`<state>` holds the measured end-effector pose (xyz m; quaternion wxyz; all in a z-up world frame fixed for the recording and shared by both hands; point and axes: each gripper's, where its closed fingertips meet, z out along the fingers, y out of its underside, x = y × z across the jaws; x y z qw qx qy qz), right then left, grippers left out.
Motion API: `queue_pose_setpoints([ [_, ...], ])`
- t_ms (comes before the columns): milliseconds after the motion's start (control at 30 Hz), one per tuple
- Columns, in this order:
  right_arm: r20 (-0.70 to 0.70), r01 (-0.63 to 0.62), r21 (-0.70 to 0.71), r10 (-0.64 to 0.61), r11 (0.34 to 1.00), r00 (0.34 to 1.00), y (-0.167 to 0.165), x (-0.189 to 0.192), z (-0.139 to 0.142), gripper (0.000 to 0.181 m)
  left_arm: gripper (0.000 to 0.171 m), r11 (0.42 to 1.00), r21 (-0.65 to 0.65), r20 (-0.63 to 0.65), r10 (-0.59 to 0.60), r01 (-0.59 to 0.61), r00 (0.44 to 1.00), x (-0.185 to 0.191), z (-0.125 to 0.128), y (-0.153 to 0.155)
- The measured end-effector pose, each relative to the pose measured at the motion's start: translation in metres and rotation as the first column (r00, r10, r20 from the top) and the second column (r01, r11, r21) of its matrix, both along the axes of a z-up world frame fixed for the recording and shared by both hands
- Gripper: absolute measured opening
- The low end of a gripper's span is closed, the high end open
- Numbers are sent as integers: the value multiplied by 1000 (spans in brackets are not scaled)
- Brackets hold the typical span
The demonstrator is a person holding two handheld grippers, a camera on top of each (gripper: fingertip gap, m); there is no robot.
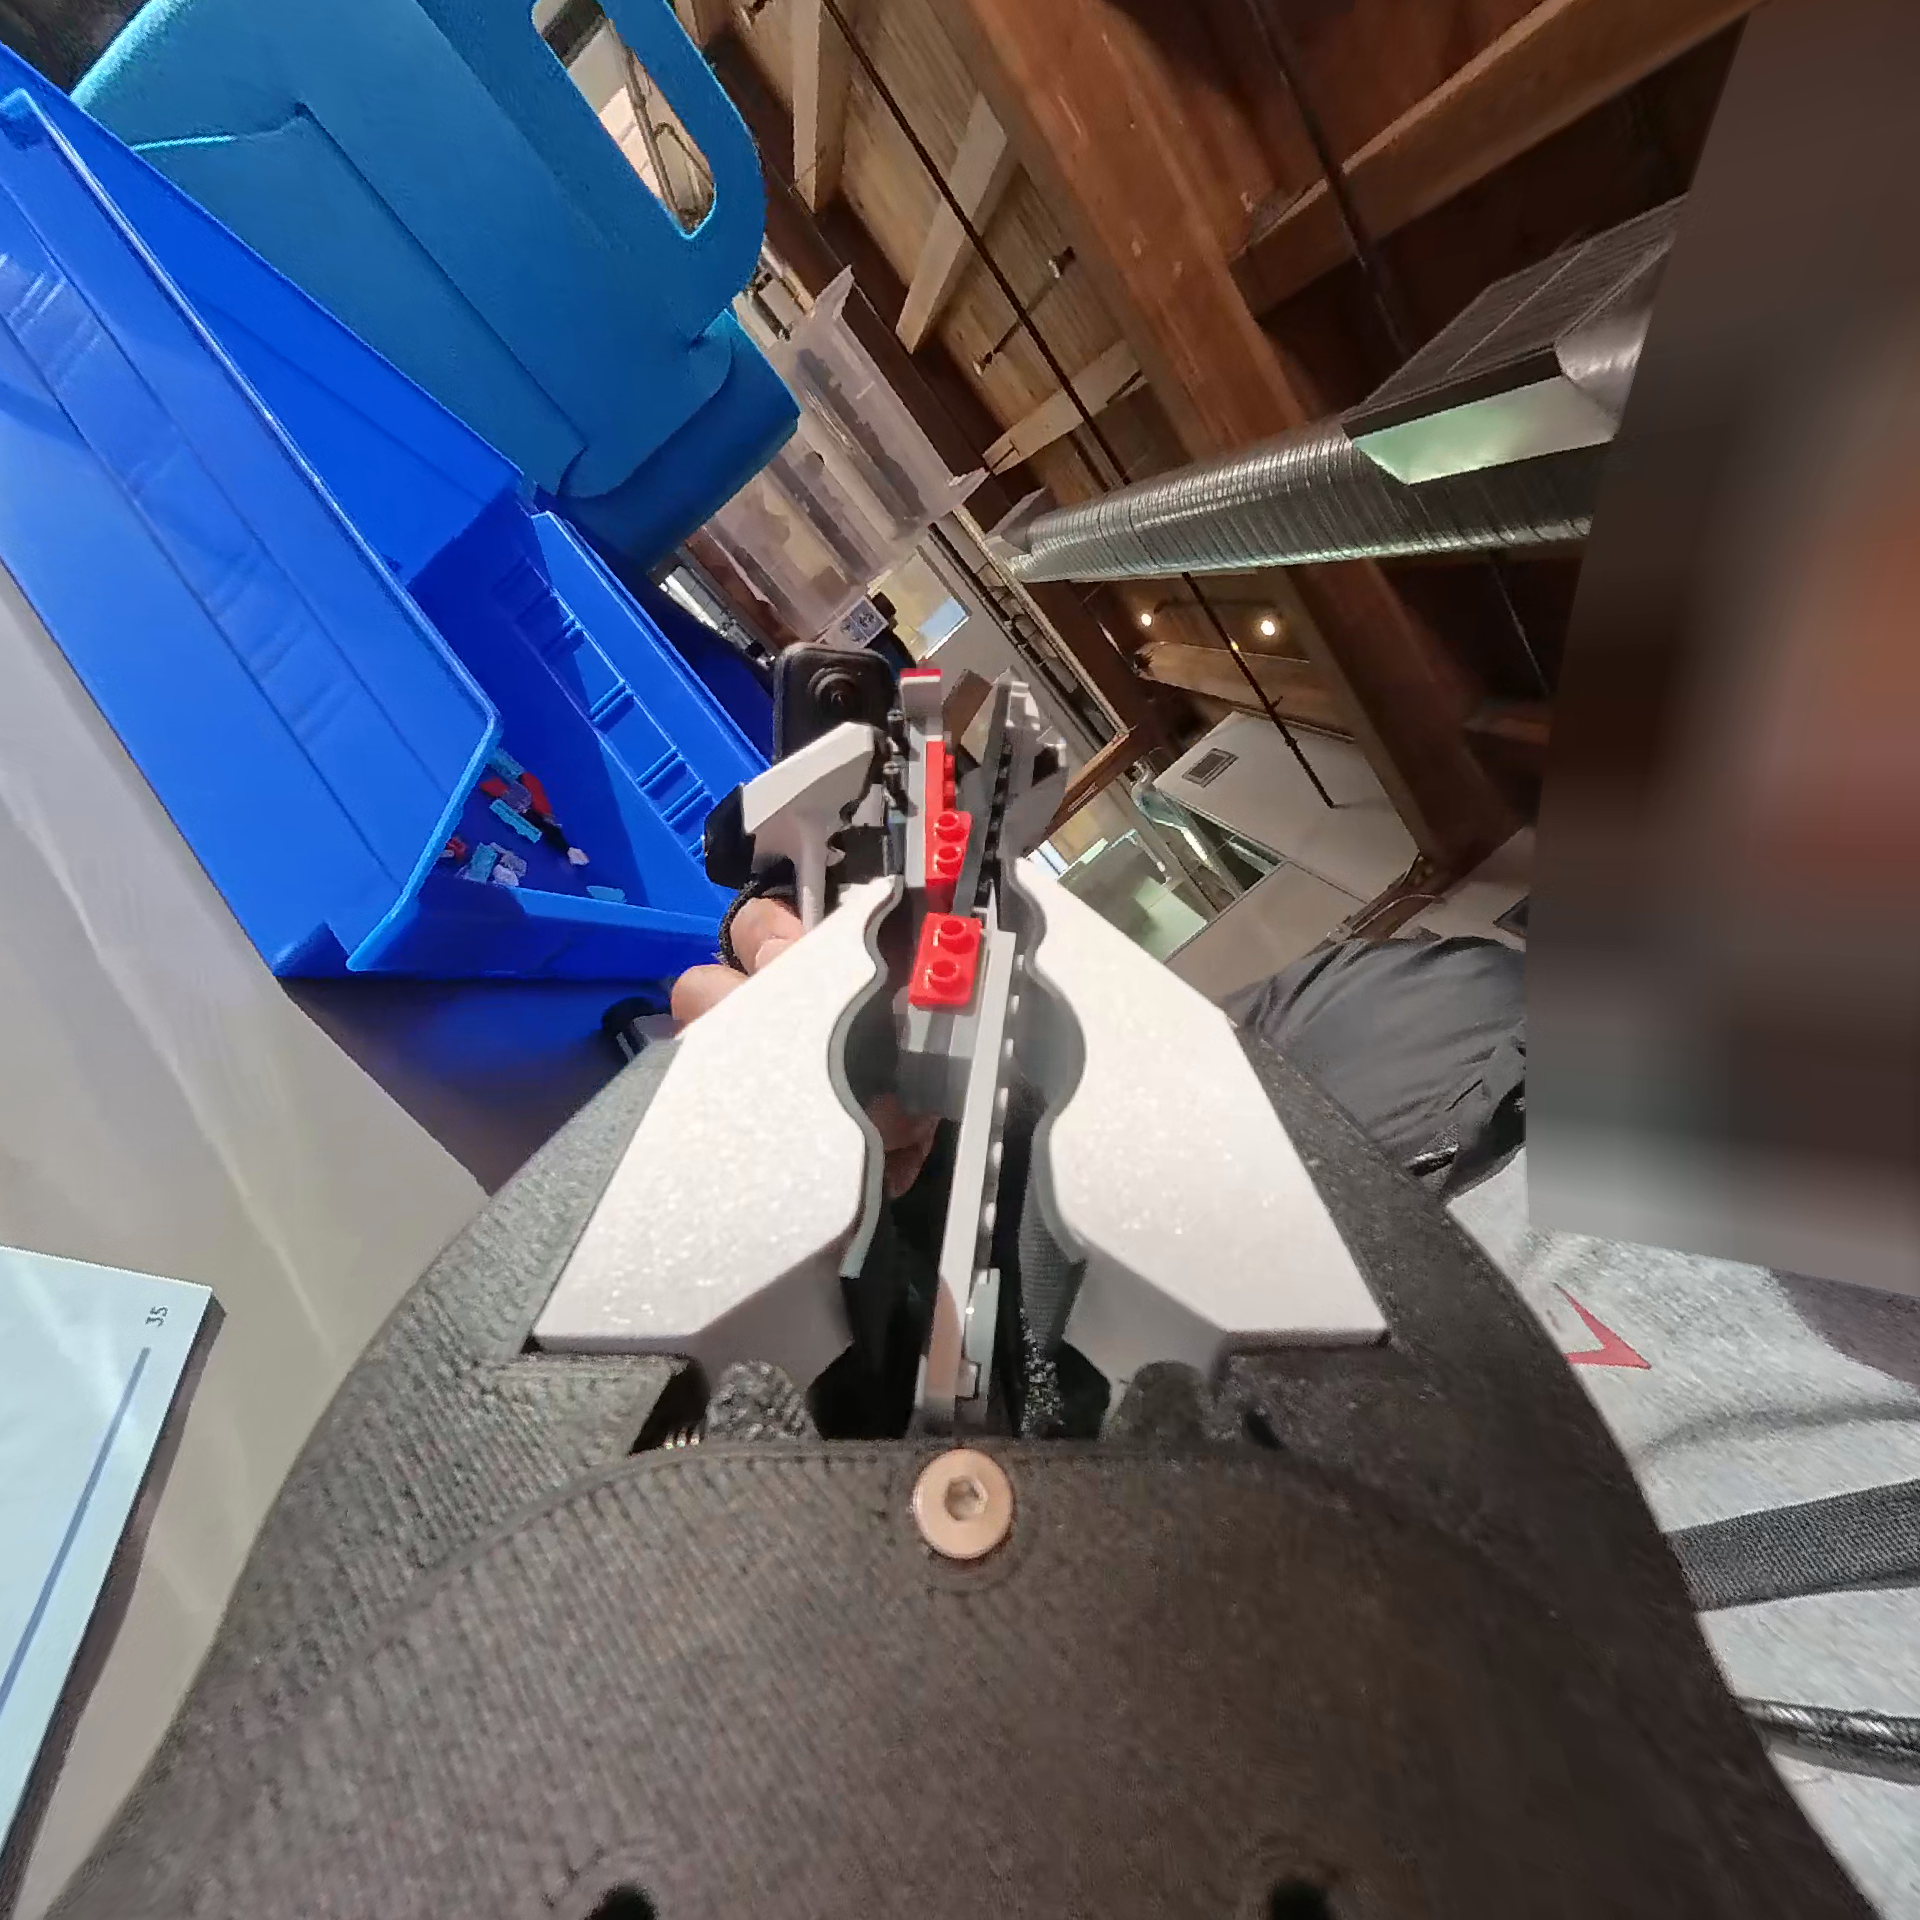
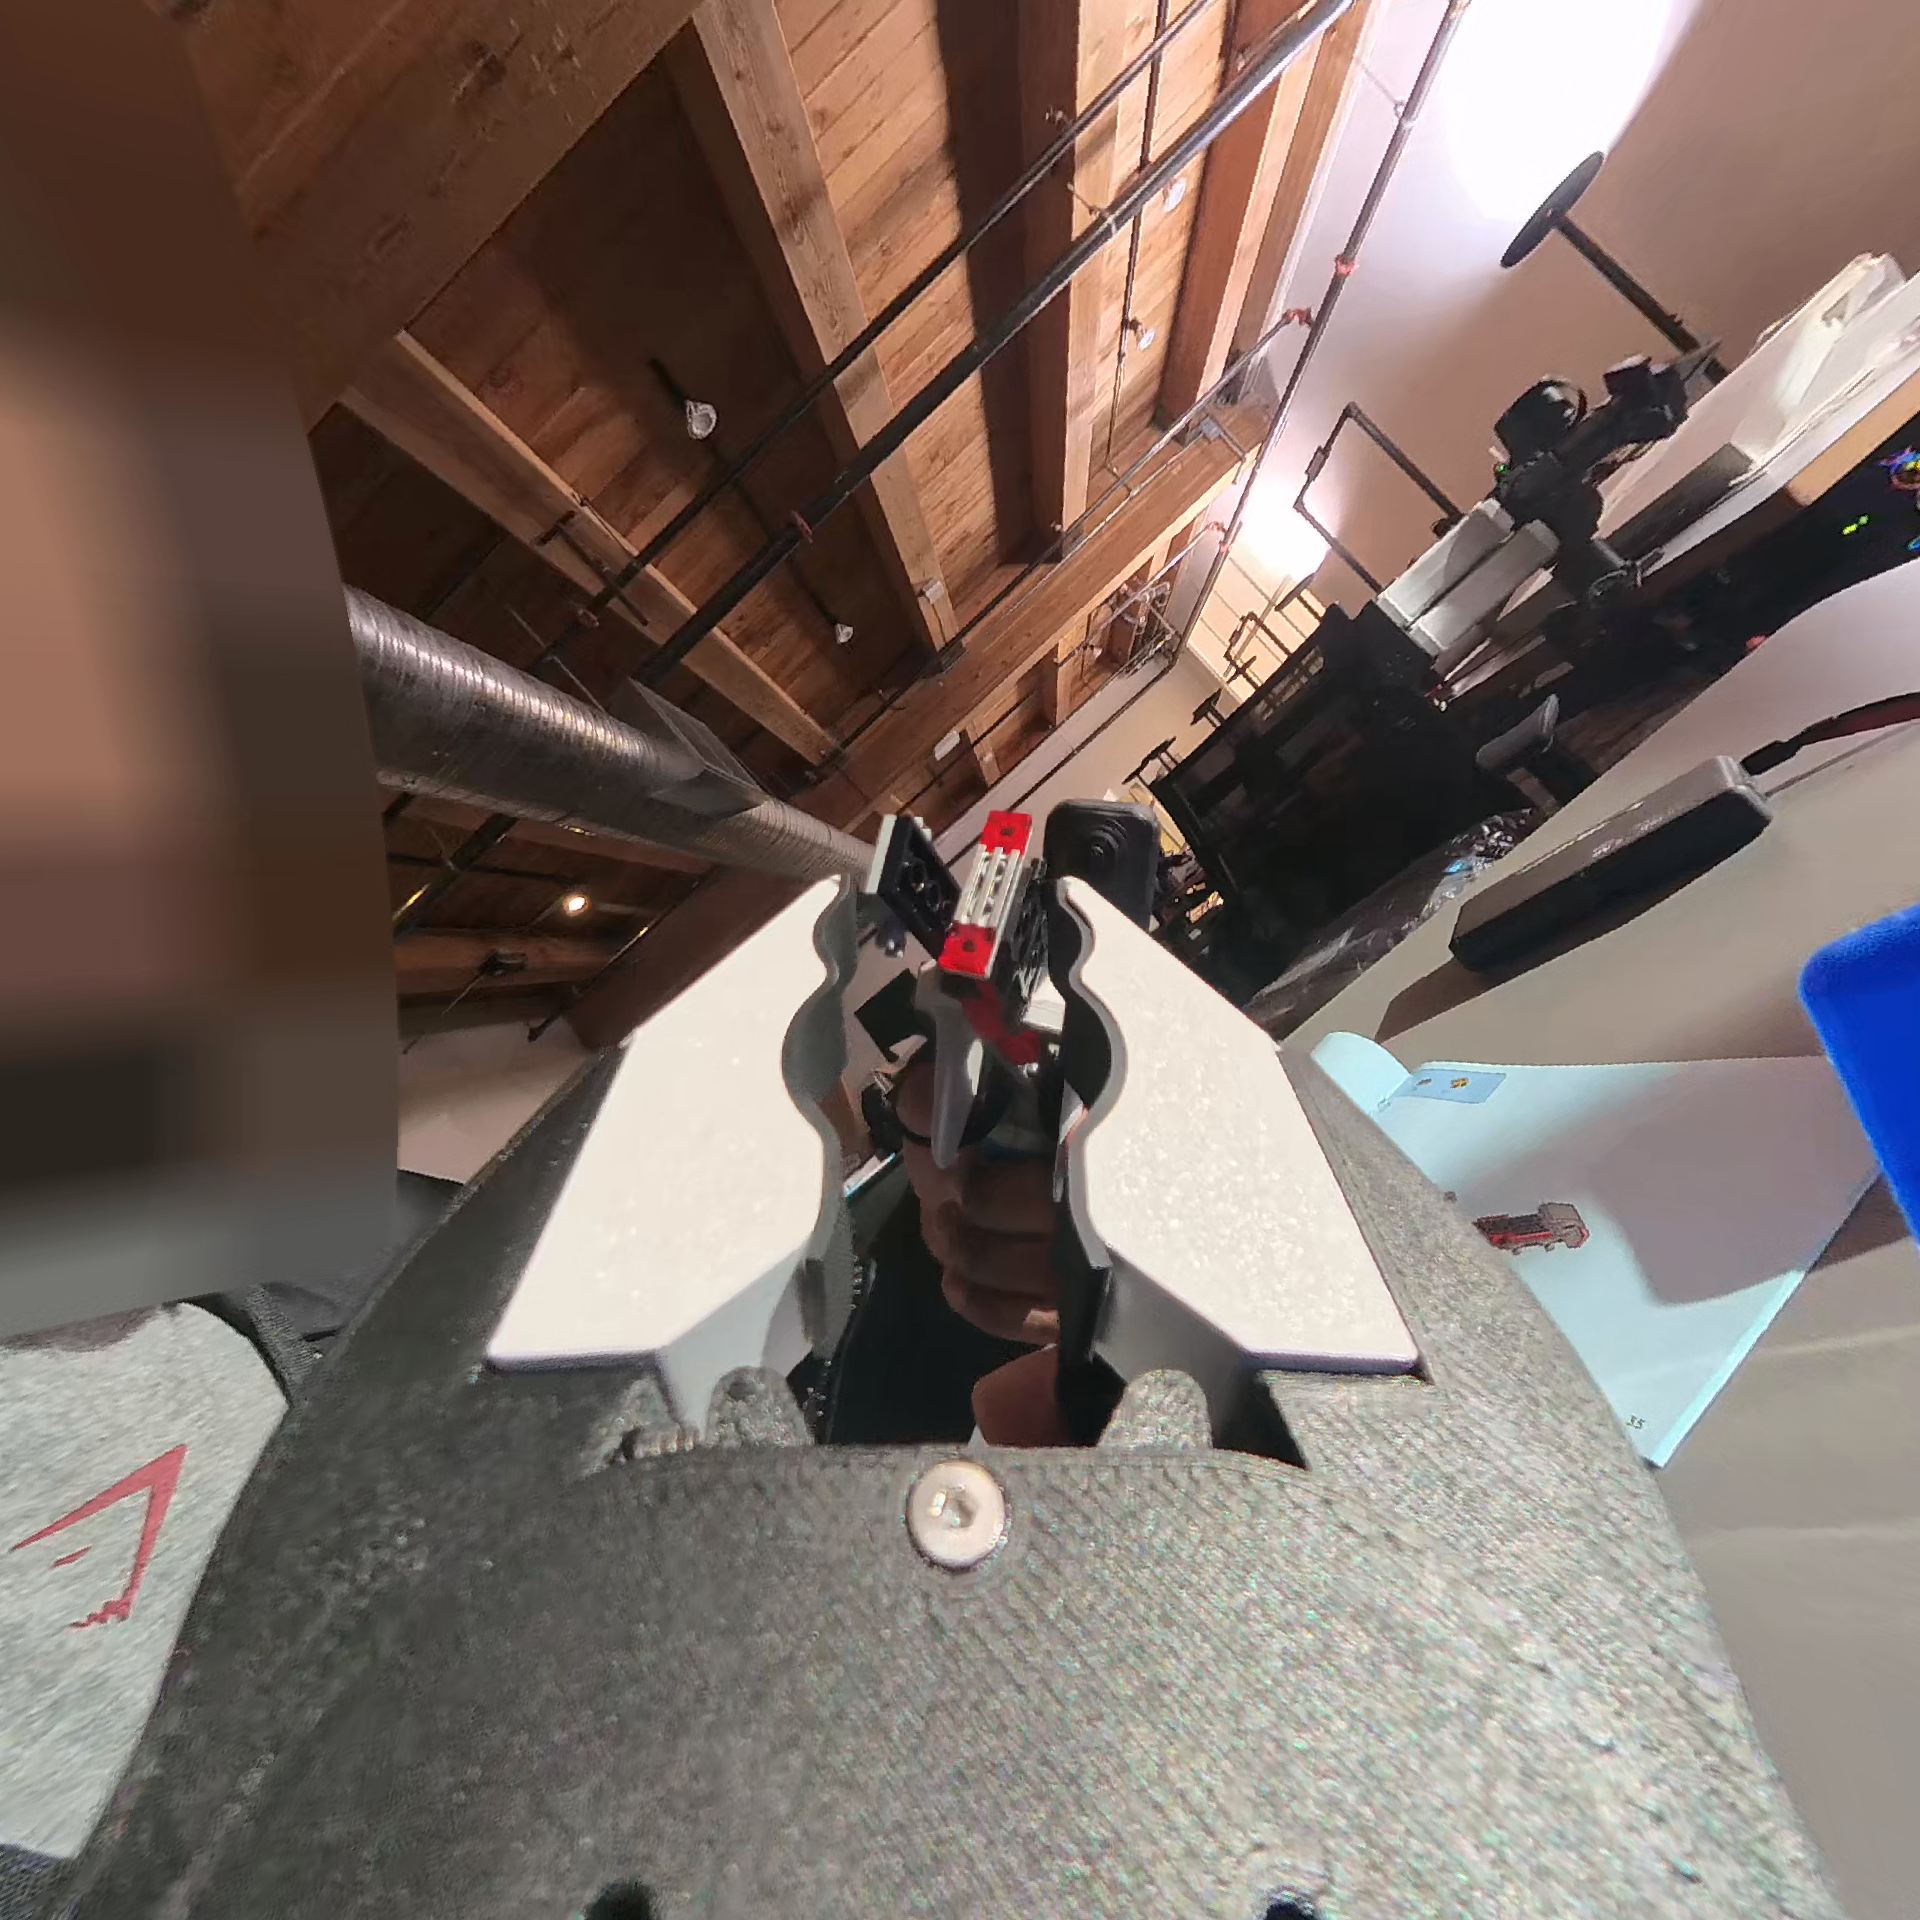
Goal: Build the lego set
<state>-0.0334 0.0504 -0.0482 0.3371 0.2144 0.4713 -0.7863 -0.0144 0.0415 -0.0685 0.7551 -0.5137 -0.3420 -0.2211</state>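
A partly built lego model of grey plates with red bricks and black parts is held up in the air, toward the ceiling. My left gripper is shut on it, and the long grey plate runs edge-on between its white fingers. The right gripper's white finger and its black camera show just beyond, at the model's far end. In the right wrist view, my right gripper is shut on the model's other end. The left gripper's camera sits right behind it.
Blue bins stand at the left, one holding several small loose pieces. The open instruction booklet lies on the table, also at the lower left of the left wrist view. A black box lies farther back. A hand shows between the fingers.
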Motion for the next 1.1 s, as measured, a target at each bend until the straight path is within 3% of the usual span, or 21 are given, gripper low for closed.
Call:
queue_pose_setpoints([
  [167, 2, -44, 78, 44, 996, 999, -9, 5, -9, 40, 15, 991, -130, -53, 0, -7, 999, 3, -8, 2],
  [333, 8, -19, 101, 19, 995, 1000, -11, 2, -16, 25, 18, 982, -184, -74, 35, -48, 997, -1, -12, -3],
  [1100, 123, 136, 5, -136, 991, 983, 6, -24, -16, 23, 59, 998, 61, 96, -16, 10, 995, -11, -11, 6],
])
